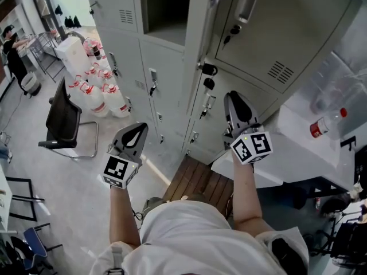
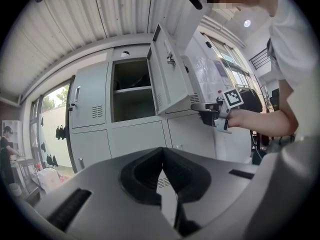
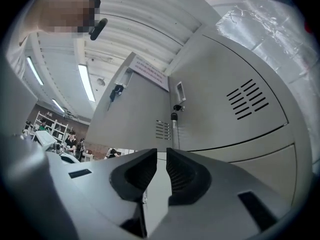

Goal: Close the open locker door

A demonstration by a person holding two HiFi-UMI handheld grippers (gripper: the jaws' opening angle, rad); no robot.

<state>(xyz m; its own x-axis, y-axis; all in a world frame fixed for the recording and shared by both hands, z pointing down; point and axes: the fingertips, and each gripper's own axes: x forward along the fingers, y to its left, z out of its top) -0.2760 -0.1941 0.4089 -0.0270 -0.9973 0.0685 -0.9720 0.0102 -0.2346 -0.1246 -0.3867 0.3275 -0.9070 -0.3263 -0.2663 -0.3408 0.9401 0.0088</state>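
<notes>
Because the door (image 1: 281, 36) stands swung out from its locker (image 1: 166, 16), the right tongs (image 1: 237, 98) hover just by its lower edge, slightly parted and empty, probably to push it. The left tongs (image 1: 137, 130) hang clenched and empty.

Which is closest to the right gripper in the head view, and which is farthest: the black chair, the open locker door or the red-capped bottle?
1. The open locker door, just above the right gripper and its tips.
2. The red-capped bottle, off to the right.
3. The black chair, far left on the floor.
</notes>
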